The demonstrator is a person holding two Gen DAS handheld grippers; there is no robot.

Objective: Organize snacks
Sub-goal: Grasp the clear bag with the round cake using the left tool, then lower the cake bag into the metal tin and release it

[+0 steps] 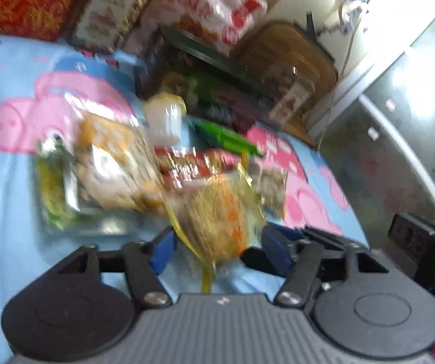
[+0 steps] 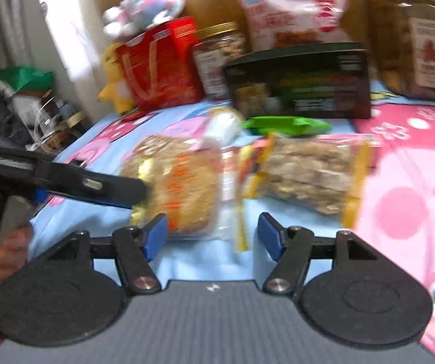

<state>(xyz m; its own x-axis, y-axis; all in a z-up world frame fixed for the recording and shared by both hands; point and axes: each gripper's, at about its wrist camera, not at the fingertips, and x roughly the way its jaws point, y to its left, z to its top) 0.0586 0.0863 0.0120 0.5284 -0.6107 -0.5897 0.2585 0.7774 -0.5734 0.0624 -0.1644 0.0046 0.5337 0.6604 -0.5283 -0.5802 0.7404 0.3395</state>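
Observation:
A clear bag of golden crisp snack (image 1: 217, 221) with a yellow strip sits between the blue pads of my left gripper (image 1: 219, 250), which press it from both sides. In the right wrist view that bag (image 2: 184, 194) lies on the blue and pink cartoon cloth (image 2: 414, 182), and the left gripper's black finger (image 2: 96, 185) reaches it from the left. My right gripper (image 2: 212, 238) stands open just in front of the bag, its pads apart with only the bag's edge between them. A bag of brown biscuits (image 2: 308, 179) lies to the right. Both views are blurred.
At the back stand a dark box (image 2: 299, 82), a red bag (image 2: 159, 60), a small jar (image 2: 217, 57), a large jar (image 2: 411, 39) and a pink-white bag (image 2: 290, 6). A green packet (image 2: 287, 124) and a white pack (image 2: 220, 127) lie mid-cloth. A hand (image 2: 1, 257) is at the left.

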